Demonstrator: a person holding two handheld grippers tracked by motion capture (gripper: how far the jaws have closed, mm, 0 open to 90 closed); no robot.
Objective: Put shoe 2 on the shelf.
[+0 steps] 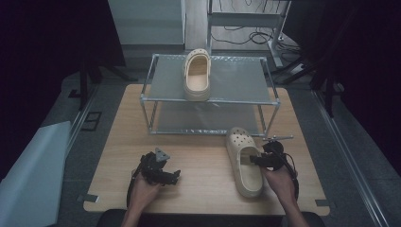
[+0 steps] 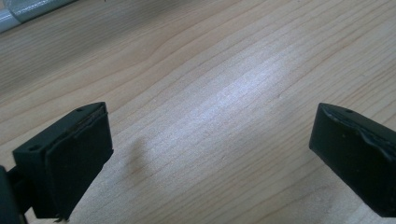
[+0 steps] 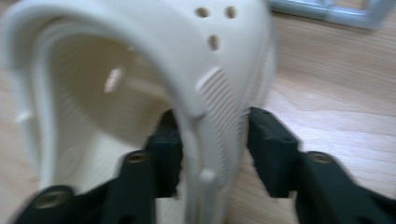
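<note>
A cream clog (image 1: 243, 163) lies on the wooden table (image 1: 198, 156), toe toward the metal rack. My right gripper (image 1: 253, 160) comes at it from the right. In the right gripper view the clog (image 3: 154, 46) looms close, and the right gripper (image 3: 212, 149) has one jaw inside the shoe and one outside, both pads against its side wall. A second cream clog (image 1: 197, 75) rests on the rack's top shelf. My left gripper (image 1: 175, 176) sits low over the table at the front left. The left gripper (image 2: 210, 154) stands open over bare wood, nothing between its pads.
The two-shelf metal rack (image 1: 213, 100) stands at the far half of the table, with its lower shelf bare. Dark curtains flank the scene, and cables lie on the floor behind the rack. Bare wood lies between the two hands.
</note>
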